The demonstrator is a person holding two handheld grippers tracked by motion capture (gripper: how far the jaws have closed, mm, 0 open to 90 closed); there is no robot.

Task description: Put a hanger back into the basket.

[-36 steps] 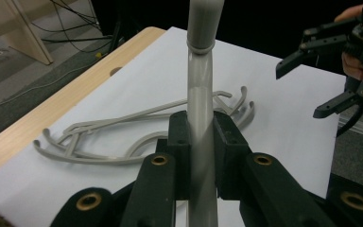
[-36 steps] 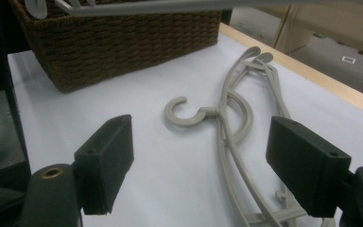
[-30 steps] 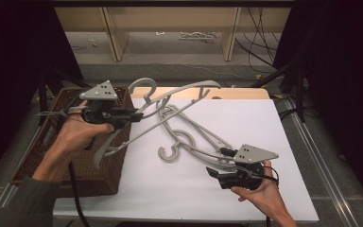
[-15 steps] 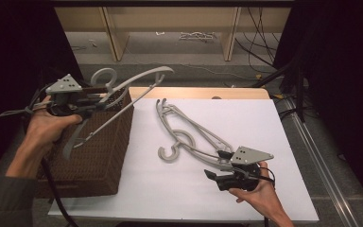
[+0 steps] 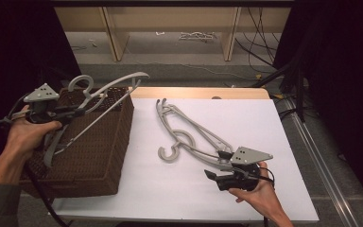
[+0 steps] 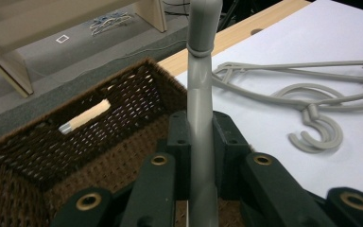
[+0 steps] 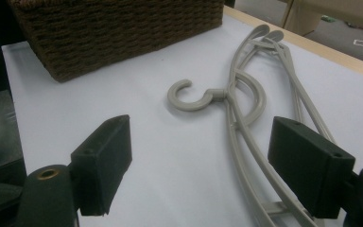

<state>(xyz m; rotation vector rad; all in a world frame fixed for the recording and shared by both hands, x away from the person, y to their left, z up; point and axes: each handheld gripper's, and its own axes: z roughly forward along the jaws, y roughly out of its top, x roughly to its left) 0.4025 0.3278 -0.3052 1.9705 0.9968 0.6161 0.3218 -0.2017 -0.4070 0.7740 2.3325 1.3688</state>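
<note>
over wicker basket (image 5: 99, 151), grey hanger (image 5: 108, 97) between left hand-held gripper (image 6: 201, 142) jaws

A white sheet (image 5: 264, 118) spreads under the right tongs (image 5: 217, 164) and beside the left tongs (image 5: 80, 112), with a wooden table edge (image 5: 203, 92) past both. Farther beyond them stand wooden shelf legs (image 5: 116, 40) on grey floor (image 5: 170, 66); black cables (image 5: 264, 42) trail far beyond the right tongs, and a metal rail (image 5: 312, 146) runs on their outer side
</note>
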